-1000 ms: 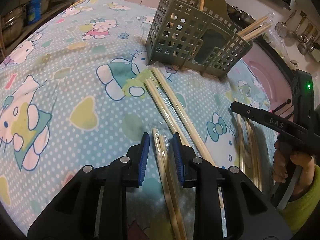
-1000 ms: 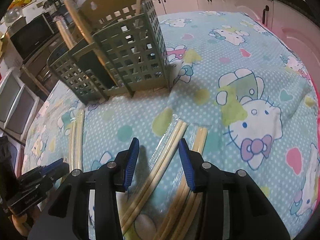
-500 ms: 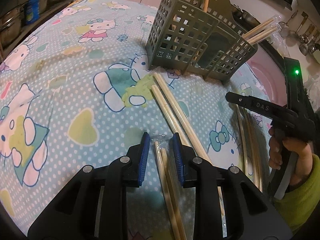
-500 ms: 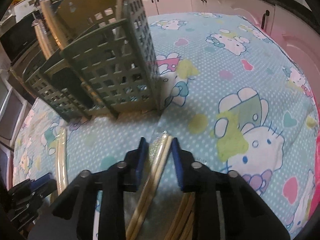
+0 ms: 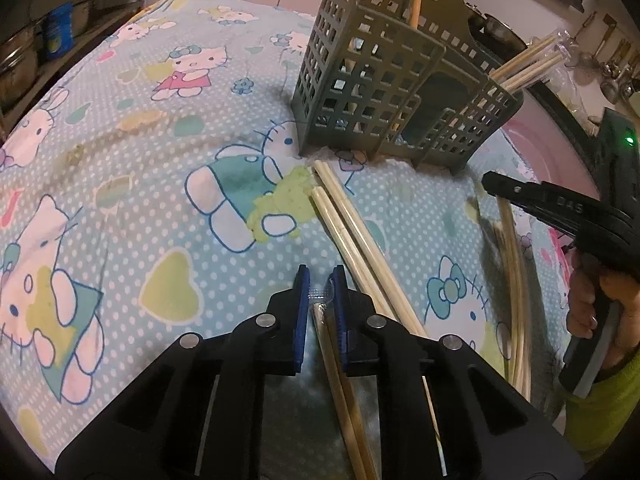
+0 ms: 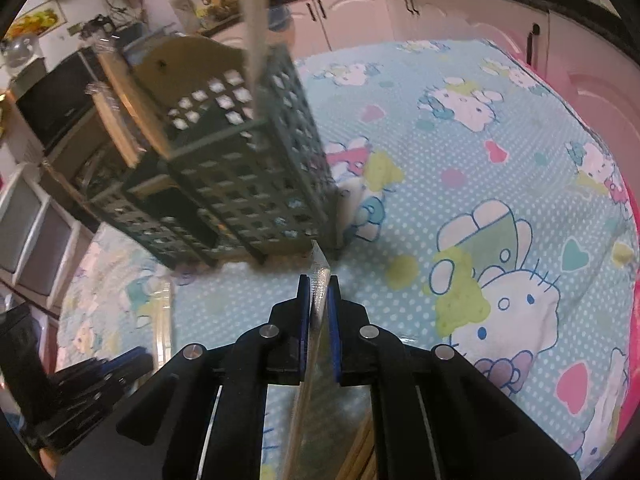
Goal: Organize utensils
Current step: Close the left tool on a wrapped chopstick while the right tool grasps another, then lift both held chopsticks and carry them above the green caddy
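A grey lattice utensil holder [image 5: 396, 92] stands on the Hello Kitty cloth, with chopsticks sticking out of it; it also shows in the right wrist view [image 6: 224, 184]. My left gripper [image 5: 319, 280] is shut on a plastic-wrapped pair of chopsticks [image 5: 340, 384] lying on the cloth. My right gripper [image 6: 319, 282] is shut on another wrapped pair of chopsticks [image 6: 316, 320], its tip just in front of the holder. In the left wrist view the right gripper [image 5: 532, 202] is at the right, above more chopsticks [image 5: 516, 320]. Two loose wooden pairs [image 5: 348, 224] lie in front of the holder.
The table is covered by a blue Hello Kitty cloth [image 5: 140, 160]. White cabinets [image 6: 440, 8] stand behind, a microwave [image 6: 52, 96] and kitchen utensils [image 5: 612, 64] to the sides. A pink surface [image 5: 552, 148] borders the cloth on the right.
Both grippers have closed on wrapped chopstick pairs. The right gripper has moved forward, closer to the holder, lifting its pair.
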`<state>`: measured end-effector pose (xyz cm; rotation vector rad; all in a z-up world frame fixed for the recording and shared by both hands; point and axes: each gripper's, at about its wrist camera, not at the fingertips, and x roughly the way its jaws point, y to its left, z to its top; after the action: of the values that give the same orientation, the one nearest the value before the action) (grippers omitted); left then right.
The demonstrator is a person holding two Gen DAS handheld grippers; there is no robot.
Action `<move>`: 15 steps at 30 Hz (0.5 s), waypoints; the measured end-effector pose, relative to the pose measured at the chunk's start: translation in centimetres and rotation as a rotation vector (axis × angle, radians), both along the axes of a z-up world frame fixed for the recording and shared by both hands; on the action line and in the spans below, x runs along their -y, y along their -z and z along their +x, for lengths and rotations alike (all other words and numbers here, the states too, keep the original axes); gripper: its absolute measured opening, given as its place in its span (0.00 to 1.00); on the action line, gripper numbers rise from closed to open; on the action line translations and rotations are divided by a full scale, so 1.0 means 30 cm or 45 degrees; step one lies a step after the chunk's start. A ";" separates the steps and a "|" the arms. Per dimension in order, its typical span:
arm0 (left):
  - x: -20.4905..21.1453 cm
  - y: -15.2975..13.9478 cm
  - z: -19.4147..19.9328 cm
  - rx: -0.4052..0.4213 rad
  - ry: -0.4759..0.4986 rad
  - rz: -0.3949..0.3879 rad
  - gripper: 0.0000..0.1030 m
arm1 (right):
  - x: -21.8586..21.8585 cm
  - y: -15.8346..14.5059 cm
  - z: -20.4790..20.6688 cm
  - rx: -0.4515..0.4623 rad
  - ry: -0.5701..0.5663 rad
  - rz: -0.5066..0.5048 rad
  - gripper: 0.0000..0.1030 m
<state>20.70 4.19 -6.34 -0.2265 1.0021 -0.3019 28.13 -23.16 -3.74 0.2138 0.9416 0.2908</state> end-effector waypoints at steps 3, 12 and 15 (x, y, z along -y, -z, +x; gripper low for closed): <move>-0.020 -0.024 -0.003 0.017 -0.014 -0.019 0.02 | -0.017 -0.042 -0.042 0.040 -0.024 0.010 0.08; -0.069 -0.187 -0.026 0.163 -0.042 -0.060 0.02 | -0.053 -0.178 -0.140 0.186 -0.101 0.031 0.08; -0.073 -0.255 -0.028 0.223 -0.041 -0.060 0.02 | -0.066 -0.217 -0.164 0.227 -0.120 0.040 0.08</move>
<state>19.87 6.38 1.32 -0.2540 0.8180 -0.3109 23.22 -21.18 2.78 0.1694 0.7720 0.4048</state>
